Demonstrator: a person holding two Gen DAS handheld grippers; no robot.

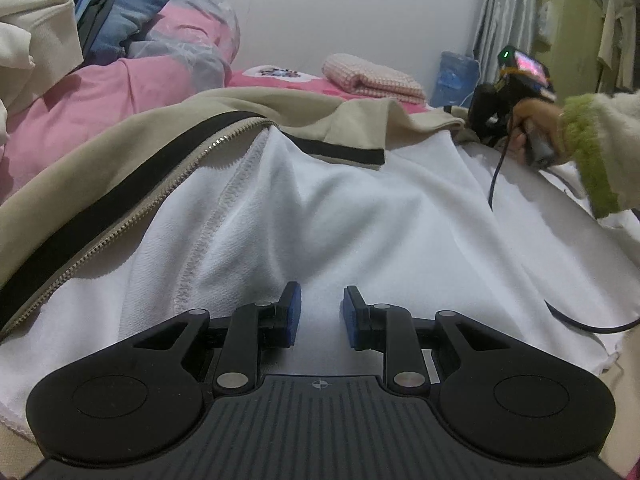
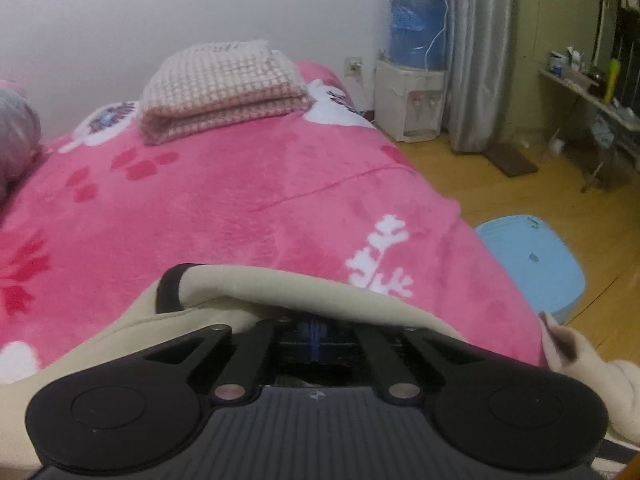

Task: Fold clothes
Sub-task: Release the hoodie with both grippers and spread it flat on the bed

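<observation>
A beige zip jacket (image 1: 360, 208) with black trim lies opened on the bed, its white lining up and its zipper (image 1: 132, 220) running along the left. My left gripper (image 1: 321, 316) hovers low over the lining, open, blue pads apart with nothing between them. At the jacket's far right edge a hand (image 1: 532, 120) in a fuzzy green-cuffed sleeve holds the other gripper. In the right wrist view my right gripper (image 2: 316, 338) is shut, pads pressed together, with the jacket's beige hem (image 2: 280, 288) draped over the fingertips; the pinch itself is partly hidden.
The bed carries a pink patterned blanket (image 2: 200, 200) with a folded checkered throw (image 2: 224, 84) at the far end. A heap of clothes (image 1: 100, 12) rises at the left. A blue stool (image 2: 532, 260) and a water dispenser (image 2: 412, 100) stand on the floor. A black cable (image 1: 496, 176) trails over the lining.
</observation>
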